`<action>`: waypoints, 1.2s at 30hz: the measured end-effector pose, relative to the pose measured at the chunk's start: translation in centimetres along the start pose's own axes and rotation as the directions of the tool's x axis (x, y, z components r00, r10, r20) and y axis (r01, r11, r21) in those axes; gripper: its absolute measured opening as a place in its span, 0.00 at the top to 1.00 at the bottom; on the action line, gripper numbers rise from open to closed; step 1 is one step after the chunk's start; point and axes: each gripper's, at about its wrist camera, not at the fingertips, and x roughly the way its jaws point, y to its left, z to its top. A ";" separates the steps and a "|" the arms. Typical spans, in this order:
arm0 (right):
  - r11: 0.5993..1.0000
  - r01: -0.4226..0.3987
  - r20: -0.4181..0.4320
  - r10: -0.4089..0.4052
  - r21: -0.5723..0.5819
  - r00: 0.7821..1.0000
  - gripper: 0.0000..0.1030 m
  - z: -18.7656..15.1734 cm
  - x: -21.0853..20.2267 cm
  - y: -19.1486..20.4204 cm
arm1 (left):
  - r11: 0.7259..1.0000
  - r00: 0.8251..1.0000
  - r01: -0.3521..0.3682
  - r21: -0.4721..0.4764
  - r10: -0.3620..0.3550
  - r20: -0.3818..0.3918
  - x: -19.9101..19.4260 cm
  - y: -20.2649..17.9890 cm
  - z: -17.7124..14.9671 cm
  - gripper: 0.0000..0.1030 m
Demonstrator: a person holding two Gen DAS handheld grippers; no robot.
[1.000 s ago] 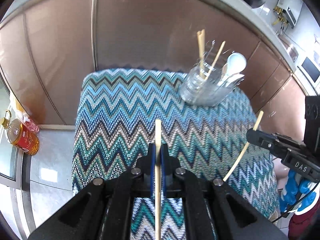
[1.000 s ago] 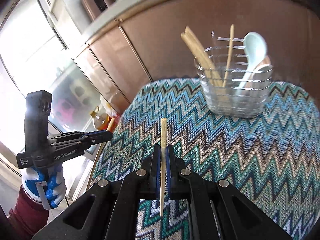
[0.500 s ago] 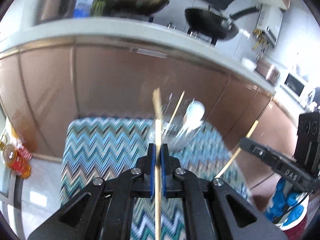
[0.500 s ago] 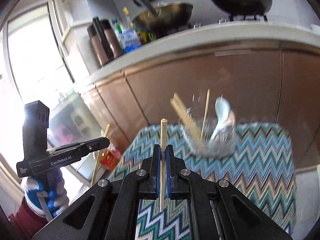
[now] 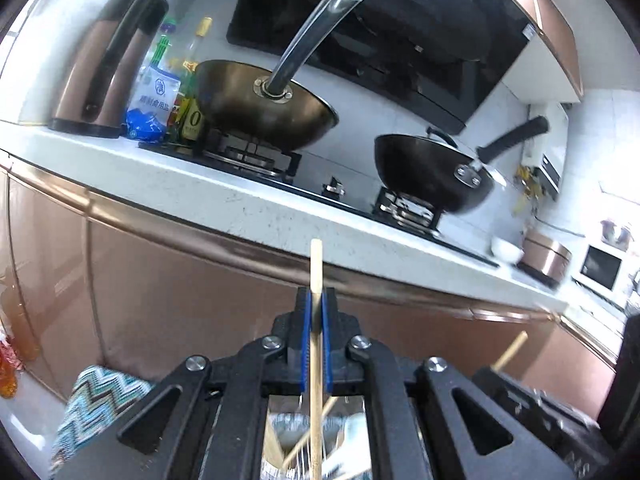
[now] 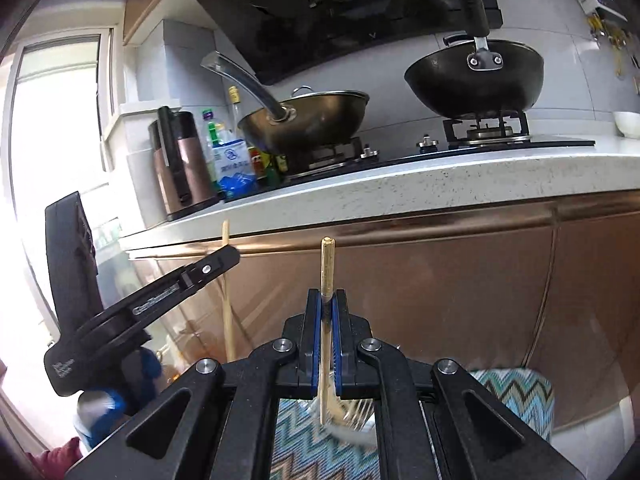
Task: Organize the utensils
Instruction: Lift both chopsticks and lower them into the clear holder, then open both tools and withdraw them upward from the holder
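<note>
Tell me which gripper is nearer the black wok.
Right. The right gripper sits below the black wok, slightly to its left; the left gripper is farther left, toward the kettle.

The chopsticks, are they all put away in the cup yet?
Not yet. Some utensils already stand in the holder below. The left gripper clamps one chopstick; the right gripper clamps another chopstick. Both still need dropping in.

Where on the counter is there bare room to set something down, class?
Free: the counter's front strip ahead of the hob. Crowded: the left end, with kettle, bottles and salt bag, and the hob under both woks.
</note>
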 end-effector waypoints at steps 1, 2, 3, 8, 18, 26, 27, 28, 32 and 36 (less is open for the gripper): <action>1.000 0.009 -0.002 -0.009 -0.011 1.000 0.95 -0.1 0.6 -0.1 | 1.000 1.000 -0.007 -0.001 0.007 0.013 0.8 0.1 -0.2 0.96; 1.000 0.017 -0.004 -0.017 -0.024 1.000 0.95 -0.3 1.5 -0.3 | 1.000 0.999 -0.016 0.000 0.016 0.033 1.7 0.1 -0.6 0.96; 0.999 0.020 -0.007 -0.020 -0.033 1.000 0.95 -0.7 2.2 -0.4 | 1.000 0.999 -0.026 0.002 0.025 0.047 2.7 0.1 -1.0 0.96; 0.998 0.027 -0.033 -0.029 -0.048 0.999 0.95 -2.9 5.0 -1.2 | 0.997 0.995 -0.081 0.012 0.080 0.066 6.0 0.7 -3.9 0.96; 0.998 0.020 -0.085 -0.026 -0.066 0.996 0.93 -5.3 6.5 -1.2 | 0.992 0.991 -0.124 -0.019 0.125 0.042 6.4 3.4 -6.4 0.76; 0.997 0.047 -0.081 -0.052 -0.062 0.995 0.70 -4.8 4.3 0.1 | 0.991 0.990 -0.131 0.009 0.130 0.062 1.5 2.8 -4.6 0.62; 0.997 0.050 -0.080 -0.055 -0.063 0.995 0.68 -4.8 3.9 0.4 | 0.991 0.989 -0.135 0.019 0.134 0.063 0.8 2.6 -4.4 0.61; 0.996 0.057 -0.080 -0.062 -0.066 0.995 0.65 -4.7 3.3 0.9 | 0.990 0.989 -0.139 0.025 0.137 0.062 0.2 2.6 -4.2 0.60; 0.994 0.081 -0.065 -0.086 -0.077 0.994 0.56 -4.5 1.1 2.4 | 0.987 0.987 -0.153 0.041 0.151 0.047 -3.2 2.3 -3.4 0.55; 0.991 0.099 -0.041 -0.103 -0.093 0.994 0.52 -4.5 -1.7 4.2 | 0.984 0.985 -0.170 0.054 0.169 0.029 -6.9 2.1 -2.7 0.53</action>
